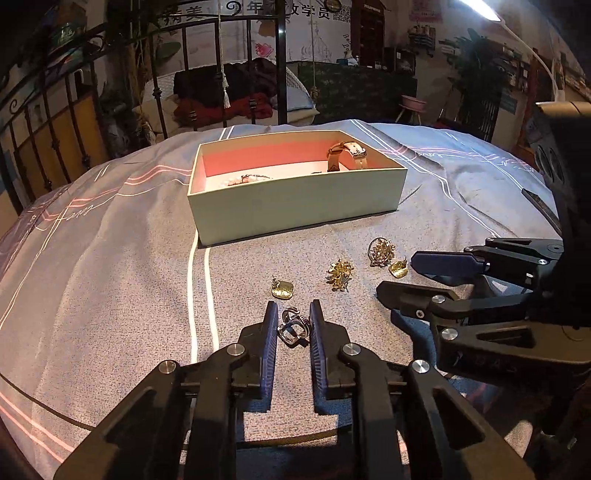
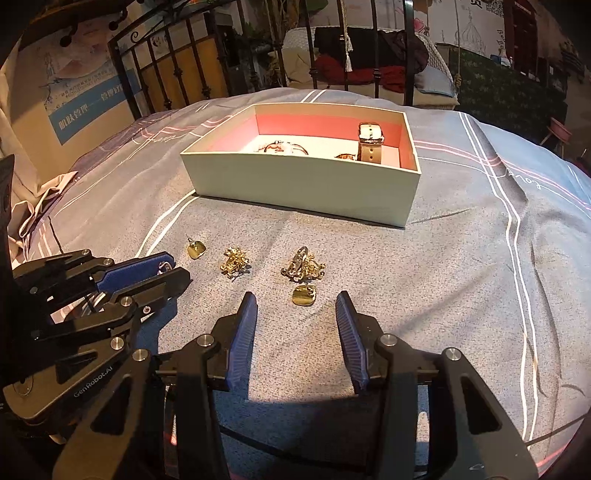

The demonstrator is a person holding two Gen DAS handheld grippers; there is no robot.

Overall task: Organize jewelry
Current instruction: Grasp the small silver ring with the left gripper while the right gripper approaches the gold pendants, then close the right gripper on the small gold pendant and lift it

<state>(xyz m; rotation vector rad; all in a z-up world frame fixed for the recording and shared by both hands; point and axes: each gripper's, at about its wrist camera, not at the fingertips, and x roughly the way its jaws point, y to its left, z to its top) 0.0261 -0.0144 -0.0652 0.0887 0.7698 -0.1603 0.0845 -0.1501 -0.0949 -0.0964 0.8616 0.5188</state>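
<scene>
Left view alone shows left claw (image 1: 293,319) clamped on silver ring (image 1: 293,326); right claw (image 2: 295,308) apart.

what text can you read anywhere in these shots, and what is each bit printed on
"GenRobot.AI": on the black body of the left tongs, right wrist view.
"管理": white characters on the blue poster by the railing; the rest of that line is too blurred.
"学员": on the wall banner; the other characters are unclear.
"TELEPHONE": faint, on the dark red cabinet.
Cursive script on the bedspread: unreadable.
</scene>
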